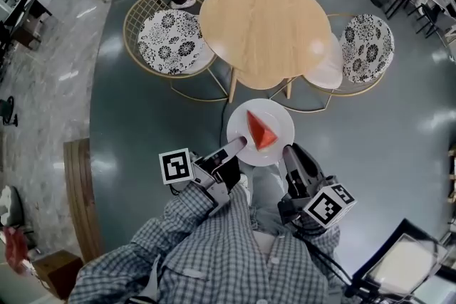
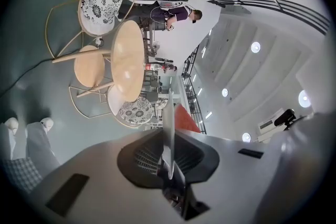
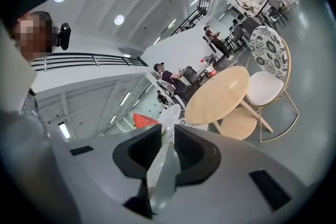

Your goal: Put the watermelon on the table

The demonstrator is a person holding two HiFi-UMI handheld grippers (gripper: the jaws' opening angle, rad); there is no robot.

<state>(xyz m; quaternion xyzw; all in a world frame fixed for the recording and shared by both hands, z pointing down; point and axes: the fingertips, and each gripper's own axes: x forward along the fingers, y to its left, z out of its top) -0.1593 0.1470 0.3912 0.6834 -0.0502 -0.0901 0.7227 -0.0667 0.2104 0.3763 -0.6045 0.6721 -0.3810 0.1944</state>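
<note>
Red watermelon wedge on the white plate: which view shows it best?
Head view: the whole red watermelon wedge lies in plain sight on the round white plate. Both gripper views show only a red corner past the plate's edge.

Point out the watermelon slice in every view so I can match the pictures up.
Head view: the watermelon slice lies on the white plate, centre, just below the round wooden table.
Left gripper view: a red wedge at lower centre, right of the plate's thin edge.
Right gripper view: a red tip left of centre, beside the plate.
Shared landmark: the round wooden table.
</note>
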